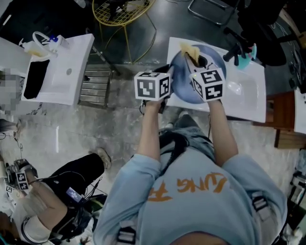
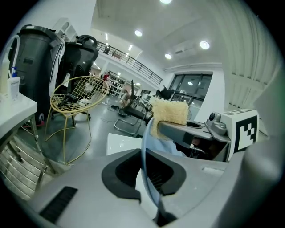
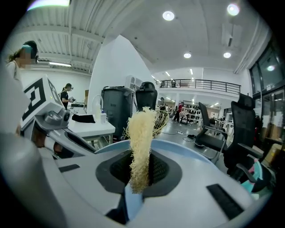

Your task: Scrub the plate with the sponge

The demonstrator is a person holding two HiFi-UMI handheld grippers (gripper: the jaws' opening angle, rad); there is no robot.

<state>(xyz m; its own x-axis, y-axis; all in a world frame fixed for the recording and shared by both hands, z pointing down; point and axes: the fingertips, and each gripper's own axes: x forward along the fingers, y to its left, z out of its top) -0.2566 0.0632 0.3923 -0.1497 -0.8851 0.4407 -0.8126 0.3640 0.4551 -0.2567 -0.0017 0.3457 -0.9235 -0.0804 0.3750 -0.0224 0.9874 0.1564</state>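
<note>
A light blue plate (image 1: 186,86) is held on edge over a white sink (image 1: 246,103). My left gripper (image 1: 168,72) is shut on its left rim. In the left gripper view the plate (image 2: 143,142) shows as a thin blue arc running between that gripper's (image 2: 145,173) pads. My right gripper (image 1: 198,60) is shut on a yellow sponge (image 1: 189,49), which lies against the plate's upper face. The right gripper view shows the sponge (image 3: 142,133) standing up out of the gripper (image 3: 140,171), with the plate's rim (image 3: 185,149) behind it. From the left gripper, the sponge (image 2: 169,113) sits at the plate's top edge.
A black tap and a teal item (image 1: 243,55) stand at the sink's far right. A second white sink (image 1: 67,72) sits to the left, and a yellow wire chair (image 1: 122,12) is behind. Another person (image 1: 57,191) sits on the floor at lower left.
</note>
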